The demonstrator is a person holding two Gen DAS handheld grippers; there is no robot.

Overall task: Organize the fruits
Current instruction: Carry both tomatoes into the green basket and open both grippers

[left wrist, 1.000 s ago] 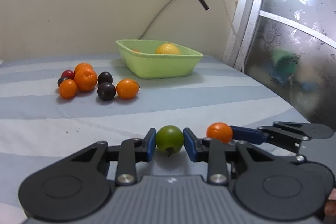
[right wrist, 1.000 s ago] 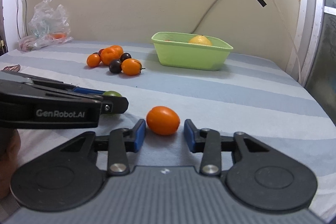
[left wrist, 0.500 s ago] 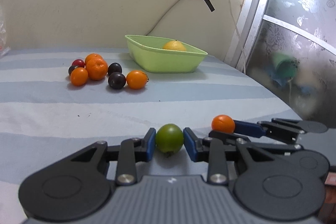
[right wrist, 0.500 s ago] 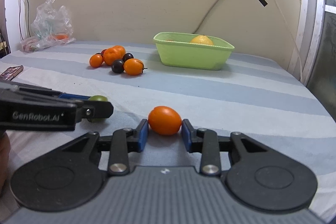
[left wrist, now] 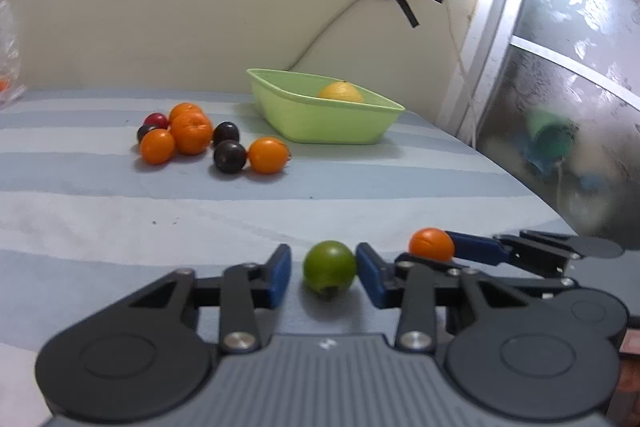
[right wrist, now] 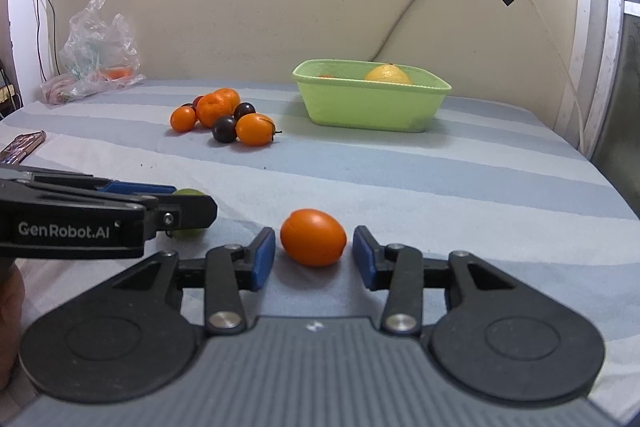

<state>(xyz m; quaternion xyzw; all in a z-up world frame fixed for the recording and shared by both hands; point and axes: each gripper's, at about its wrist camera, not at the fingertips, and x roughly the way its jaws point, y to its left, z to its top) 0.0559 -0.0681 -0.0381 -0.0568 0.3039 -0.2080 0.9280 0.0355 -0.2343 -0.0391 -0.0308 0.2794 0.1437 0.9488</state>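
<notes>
While both fruits sat near the front edge of the bed [right wrist: 460, 179], the left gripper [left wrist: 323, 273] stood open around the green fruit [left wrist: 329, 267], and the right gripper [right wrist: 314, 255] stood open around the orange fruit [right wrist: 313, 237]. Grabbing looked like the step; next each needed to squeeze, then carry to the green basket [right wrist: 372, 105] at the back.

Five orange fruits: four in the pile [left wrist: 191, 133], one lone orange fruit [right wrist: 313, 237]. Three dark plums [left wrist: 229, 157], one red plum [left wrist: 157, 119]. One green fruit [left wrist: 329, 266]. One yellow fruit [left wrist: 340, 93] in one green basin [left wrist: 328, 125]. One plastic bag [right wrist: 98, 43]. Two grippers: left hand-held gripper [left wrist: 323, 269], right hand-held gripper [right wrist: 314, 255].

An orange fruit [right wrist: 313, 237] lies between the right gripper's [right wrist: 314, 257] parted fingers [right wrist: 262, 259].
</notes>
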